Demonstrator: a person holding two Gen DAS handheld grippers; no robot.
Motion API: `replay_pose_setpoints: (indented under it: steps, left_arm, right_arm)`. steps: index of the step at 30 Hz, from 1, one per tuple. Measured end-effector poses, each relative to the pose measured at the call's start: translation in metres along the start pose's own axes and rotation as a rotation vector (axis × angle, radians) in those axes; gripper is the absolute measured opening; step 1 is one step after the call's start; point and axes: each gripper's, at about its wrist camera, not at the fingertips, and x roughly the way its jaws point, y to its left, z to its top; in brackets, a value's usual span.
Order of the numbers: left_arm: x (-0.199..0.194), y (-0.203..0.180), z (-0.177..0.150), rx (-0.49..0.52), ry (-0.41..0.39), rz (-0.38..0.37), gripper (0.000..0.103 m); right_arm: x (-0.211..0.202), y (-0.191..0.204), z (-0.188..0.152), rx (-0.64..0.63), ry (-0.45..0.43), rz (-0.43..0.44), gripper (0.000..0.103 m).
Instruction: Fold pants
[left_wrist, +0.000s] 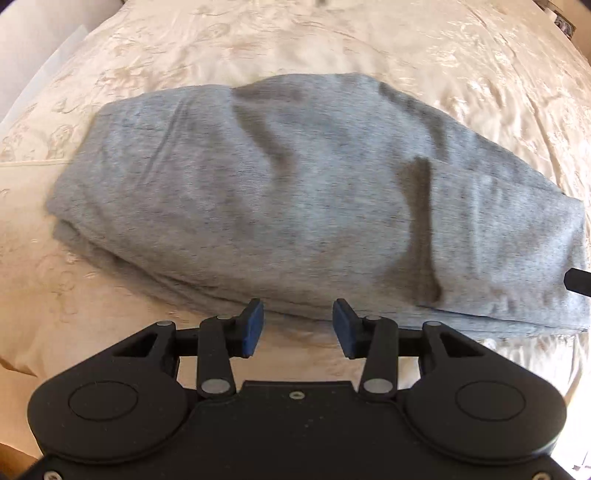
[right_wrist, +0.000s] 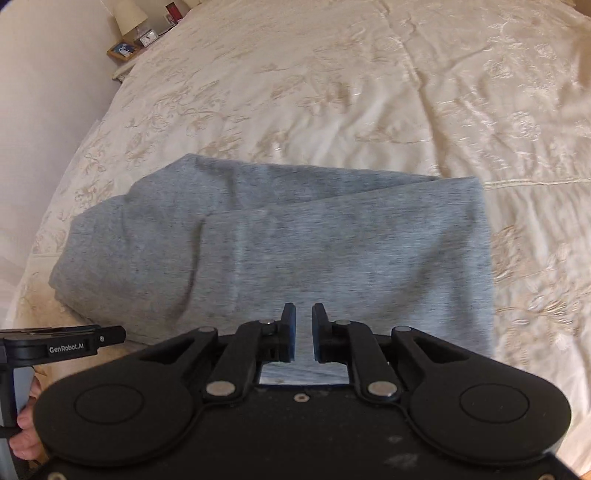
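Both grippers, left (left_wrist: 297, 326) and right (right_wrist: 303, 330), empty-fingered above folded pants (left_wrist: 295, 199).

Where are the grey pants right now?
The grey pants lie folded on the cream bedspread, filling the middle of both wrist views, just ahead of the open left gripper.

Readable text: one item only. "GenRobot.AI", white letters on the black side plate of the left gripper (right_wrist: 64, 345), seen at the left edge of the right wrist view. The small clock (right_wrist: 149, 37) on the nightstand is too small to read.
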Motion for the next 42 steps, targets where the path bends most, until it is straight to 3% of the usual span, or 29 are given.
replay_pose_setpoints:
  steps: [8,10,12,13,16,22,24,28,31,34,36,39,42]
  left_arm:
    - [0.004,0.108,0.026,-0.102,-0.022,0.057,0.051]
    - [0.006,0.128,0.035,-0.123,-0.029,0.064,0.051]
    - [0.007,0.148,0.042,-0.141,-0.033,0.058,0.051]
    - [0.007,0.158,0.045,-0.148,-0.034,0.053,0.051]
    - [0.008,0.179,0.054,-0.164,-0.045,0.037,0.051]
    - [0.015,0.205,0.081,-0.194,-0.061,-0.058,0.051]
    - [0.023,0.206,0.086,-0.187,-0.039,-0.08,0.057]
    - [0.061,0.203,0.088,-0.158,0.089,-0.134,0.06]
    - [0.083,0.204,0.086,-0.162,0.114,-0.141,0.072]
    - [0.094,0.208,0.086,-0.186,0.125,-0.195,0.084]
    - [0.1,0.208,0.086,-0.182,0.14,-0.248,0.1]
    - [0.102,0.197,0.085,-0.117,0.144,-0.225,0.102]
    - [0.103,0.193,0.083,-0.124,0.128,-0.21,0.102]
  right_arm:
    - [0.055,0.128,-0.007,-0.105,0.02,0.083,0.013]
    - [0.07,0.149,-0.012,-0.114,0.03,0.071,0.013]
    - [0.092,0.163,-0.028,-0.147,0.095,0.006,0.013]
    - [0.106,0.166,-0.037,-0.148,0.155,-0.027,0.013]
    - [0.11,0.169,-0.055,-0.169,0.102,-0.057,0.013]
    - [0.113,0.169,-0.048,-0.102,0.124,-0.076,0.011]
    - [0.113,0.171,-0.047,-0.09,0.125,-0.085,0.011]
    - [0.114,0.175,-0.047,-0.089,0.125,-0.103,0.011]
    - [0.116,0.173,-0.046,-0.077,0.129,-0.106,0.011]
    - [0.12,0.175,-0.044,-0.074,0.128,-0.108,0.011]
    - [0.118,0.173,-0.046,-0.067,0.125,-0.108,0.011]
    - [0.118,0.172,-0.047,-0.054,0.124,-0.108,0.011]
    - [0.119,0.17,-0.046,-0.05,0.125,-0.109,0.011]
